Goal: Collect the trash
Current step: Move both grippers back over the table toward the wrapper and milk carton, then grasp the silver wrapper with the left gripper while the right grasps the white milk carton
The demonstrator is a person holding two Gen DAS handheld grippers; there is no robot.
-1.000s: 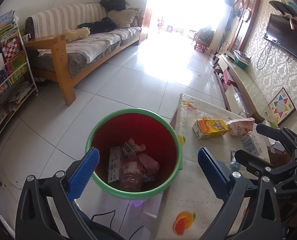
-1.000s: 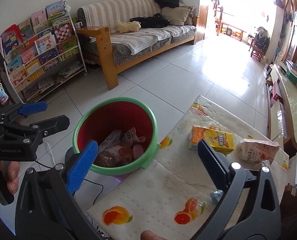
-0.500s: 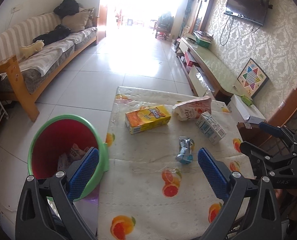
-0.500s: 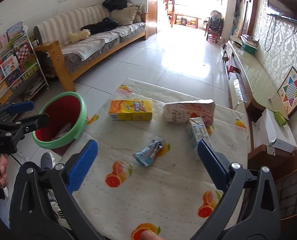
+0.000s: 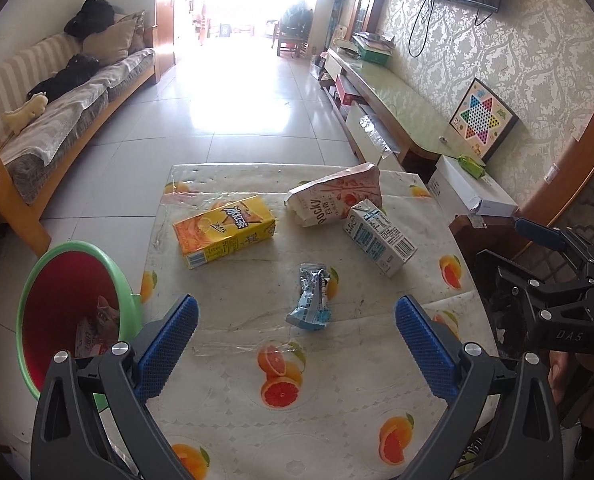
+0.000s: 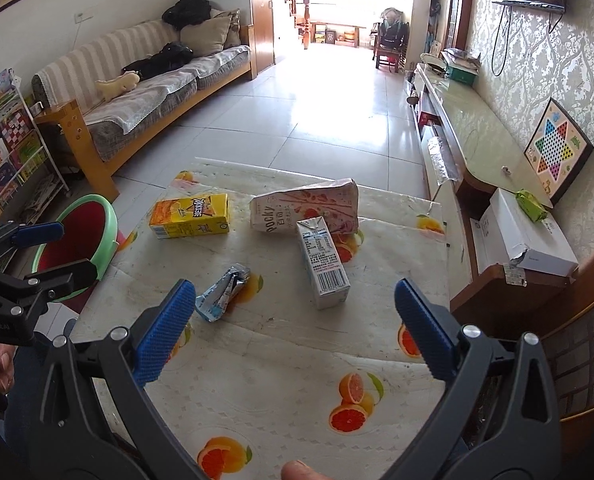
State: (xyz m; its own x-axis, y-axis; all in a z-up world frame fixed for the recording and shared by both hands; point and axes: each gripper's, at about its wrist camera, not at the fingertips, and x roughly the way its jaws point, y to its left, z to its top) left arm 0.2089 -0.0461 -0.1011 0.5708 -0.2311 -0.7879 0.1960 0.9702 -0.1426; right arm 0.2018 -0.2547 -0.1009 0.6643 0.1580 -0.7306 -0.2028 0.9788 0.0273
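Note:
On the fruit-print table (image 5: pixel 337 420) (image 6: pixel 257 368) lie a yellow drink carton (image 5: pixel 224 231) (image 6: pixel 190 216), a pink Pocky box (image 5: pixel 335 199) (image 6: pixel 305 211), a white milk carton (image 5: pixel 379 237) (image 6: pixel 323 267) and a crumpled blue-silver wrapper (image 5: pixel 312 297) (image 6: pixel 222 292). The red bin with a green rim (image 5: pixel 69 312) (image 6: pixel 79 246) stands on the floor left of the table, with trash inside. My left gripper (image 5: pixel 295 336) is open just short of the wrapper. My right gripper (image 6: pixel 293 326) is open, with the wrapper by its left finger and the milk carton ahead.
A striped sofa (image 6: pixel 157 76) runs along the left wall beside a bookshelf (image 6: pixel 5 148). A low TV cabinet (image 6: pixel 469 120) and white box (image 6: pixel 525 232) line the right. A checkers board (image 6: pixel 557 148) leans on the wall.
Both grippers swung right, from over the bin to over the table. The trash items now lie straight ahead and the bin sits at the left edge. Both stayed open.

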